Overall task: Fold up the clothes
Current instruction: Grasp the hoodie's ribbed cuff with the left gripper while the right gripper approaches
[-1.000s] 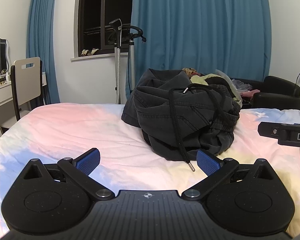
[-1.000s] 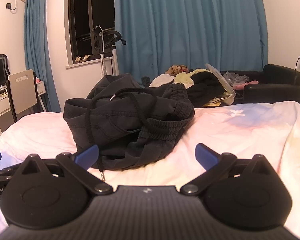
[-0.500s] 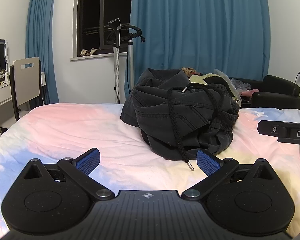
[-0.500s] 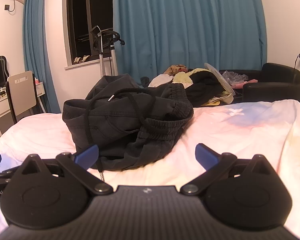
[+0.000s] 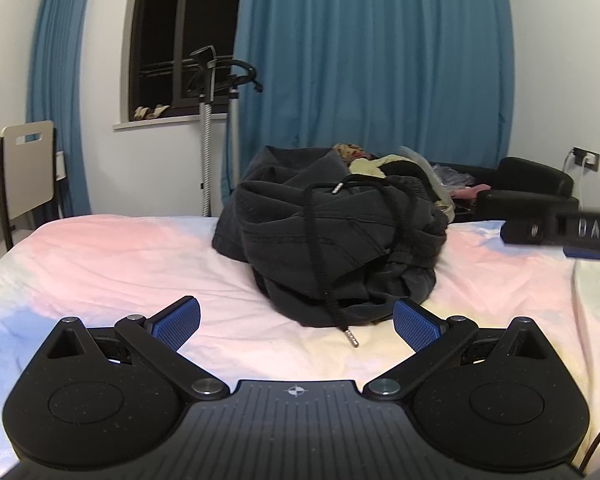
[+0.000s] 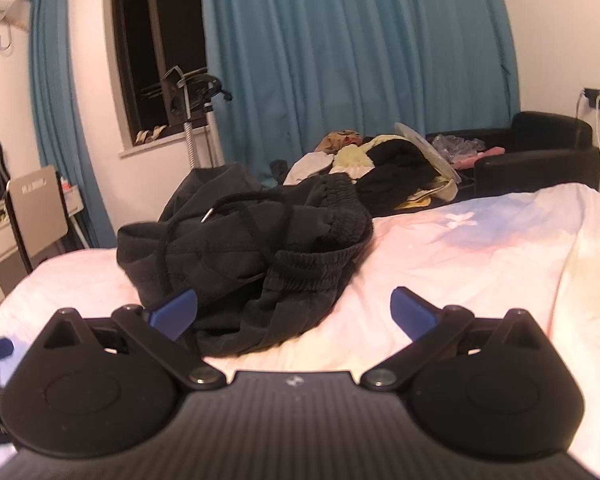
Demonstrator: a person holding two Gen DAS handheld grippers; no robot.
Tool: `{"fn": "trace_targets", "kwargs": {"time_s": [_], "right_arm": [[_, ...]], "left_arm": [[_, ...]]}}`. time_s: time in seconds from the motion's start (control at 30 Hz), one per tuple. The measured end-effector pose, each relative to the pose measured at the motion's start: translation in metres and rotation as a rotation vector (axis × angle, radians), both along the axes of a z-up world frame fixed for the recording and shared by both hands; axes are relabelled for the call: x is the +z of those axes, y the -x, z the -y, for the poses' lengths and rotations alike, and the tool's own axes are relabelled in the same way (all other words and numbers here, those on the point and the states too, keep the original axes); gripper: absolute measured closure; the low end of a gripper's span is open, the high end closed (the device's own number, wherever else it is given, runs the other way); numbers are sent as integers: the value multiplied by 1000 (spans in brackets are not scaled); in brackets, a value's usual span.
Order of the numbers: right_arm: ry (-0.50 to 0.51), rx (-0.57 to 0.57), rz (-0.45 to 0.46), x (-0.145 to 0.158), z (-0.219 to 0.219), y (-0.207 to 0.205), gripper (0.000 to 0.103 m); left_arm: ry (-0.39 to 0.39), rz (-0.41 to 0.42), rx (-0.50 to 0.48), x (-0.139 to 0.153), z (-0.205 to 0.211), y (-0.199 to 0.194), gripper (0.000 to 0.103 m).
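Your left gripper (image 5: 296, 322) and right gripper (image 6: 294, 309) both hover with jaws spread wide, holding nothing. The crumpled black drawstring trousers (image 5: 332, 236) lie heaped on the pastel bedsheet (image 5: 112, 256) just ahead of both. Beyond the bed, the black armchair (image 6: 540, 156) holds loose clothes

We are in a home bedroom; a bed (image 5: 120, 256) with a pastel sheet; blue curtains (image 5: 372, 60) beside a dark window (image 5: 180, 40); a chair (image 5: 24, 168) at a desk; clothes heaped (image 6: 384, 160) near a black armchair (image 6: 540, 152).
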State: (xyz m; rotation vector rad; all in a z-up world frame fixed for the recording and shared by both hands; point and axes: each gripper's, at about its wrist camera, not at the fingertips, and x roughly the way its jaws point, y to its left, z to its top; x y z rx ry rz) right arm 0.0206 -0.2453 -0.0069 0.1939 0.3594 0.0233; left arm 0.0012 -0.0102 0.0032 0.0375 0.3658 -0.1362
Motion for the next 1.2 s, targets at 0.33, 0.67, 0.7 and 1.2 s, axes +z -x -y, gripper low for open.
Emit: {"fn": "trace_targets", "kwargs": {"time_s": [0.33,0.67,0.7,1.2], "right_arm": [[-119,-14,-26,9,51,-16,0],[-245,-84,-54,-13,108,-33,0],[-263,-90,-63,-17,113,-36,0],[-402,-130,-93,-58,151,-59,0]], "left_arm": [[-138,-65,-247,-14,70,-61,0],[-241,-100,-349,-52,156,-173,15],[-254,-110,-342,-56,162,-184,18],[-247,-36,-359,-56,183,-189,80]]}}
